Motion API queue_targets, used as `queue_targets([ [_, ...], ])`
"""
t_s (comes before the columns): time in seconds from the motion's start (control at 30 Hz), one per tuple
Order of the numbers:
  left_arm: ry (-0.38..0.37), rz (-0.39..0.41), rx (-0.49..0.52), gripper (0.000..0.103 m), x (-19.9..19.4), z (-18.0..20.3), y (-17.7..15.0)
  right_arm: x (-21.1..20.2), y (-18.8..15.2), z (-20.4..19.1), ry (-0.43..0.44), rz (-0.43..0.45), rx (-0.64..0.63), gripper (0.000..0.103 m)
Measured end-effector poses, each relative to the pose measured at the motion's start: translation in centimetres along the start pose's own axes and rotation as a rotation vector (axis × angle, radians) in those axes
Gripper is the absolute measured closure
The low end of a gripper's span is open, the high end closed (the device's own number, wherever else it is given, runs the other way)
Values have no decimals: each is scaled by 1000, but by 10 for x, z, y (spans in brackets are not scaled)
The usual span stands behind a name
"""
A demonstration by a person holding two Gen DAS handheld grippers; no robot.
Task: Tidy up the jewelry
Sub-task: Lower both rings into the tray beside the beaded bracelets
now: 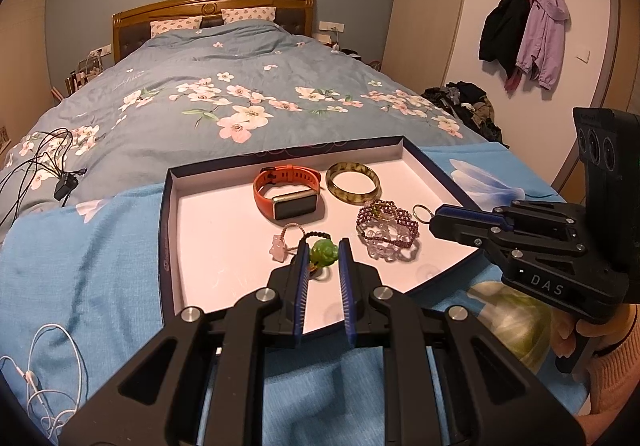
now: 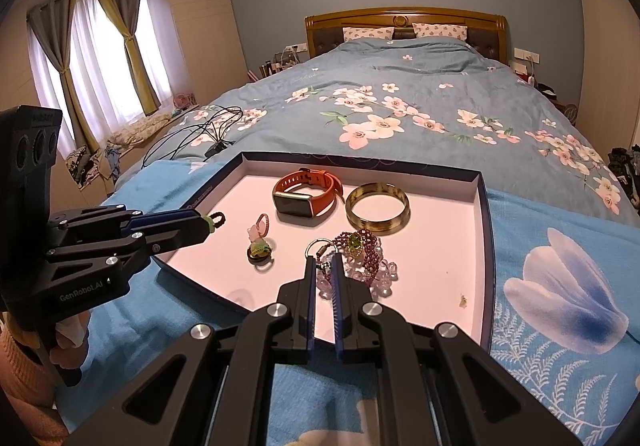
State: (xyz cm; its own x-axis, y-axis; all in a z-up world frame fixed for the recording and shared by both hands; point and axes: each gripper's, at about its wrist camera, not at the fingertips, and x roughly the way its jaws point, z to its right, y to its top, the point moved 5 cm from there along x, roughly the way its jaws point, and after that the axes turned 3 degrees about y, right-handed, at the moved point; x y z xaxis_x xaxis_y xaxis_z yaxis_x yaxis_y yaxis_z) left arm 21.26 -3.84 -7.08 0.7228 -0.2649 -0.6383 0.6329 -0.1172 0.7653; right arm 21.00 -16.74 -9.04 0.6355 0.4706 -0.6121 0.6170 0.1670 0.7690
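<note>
Jewelry (image 1: 288, 193) — scattered in shallow tray (image 1: 208, 230)

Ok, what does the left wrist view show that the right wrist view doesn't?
Only left wrist: coats on wall hooks, white earphones on the blanket, and the right gripper side-on, shut on a metal ring. Only right wrist: the curtained window and the left gripper side-on, pinching a green charm. Both: the tray, orange watch, bangle, beaded bracelets and bed.
</note>
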Motion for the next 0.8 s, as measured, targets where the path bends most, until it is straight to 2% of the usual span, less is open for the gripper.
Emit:
queue_targets([
  [0.8,22,-57,-19,88,33,-5,-7,25,-2,5,-22,-60,17,97],
])
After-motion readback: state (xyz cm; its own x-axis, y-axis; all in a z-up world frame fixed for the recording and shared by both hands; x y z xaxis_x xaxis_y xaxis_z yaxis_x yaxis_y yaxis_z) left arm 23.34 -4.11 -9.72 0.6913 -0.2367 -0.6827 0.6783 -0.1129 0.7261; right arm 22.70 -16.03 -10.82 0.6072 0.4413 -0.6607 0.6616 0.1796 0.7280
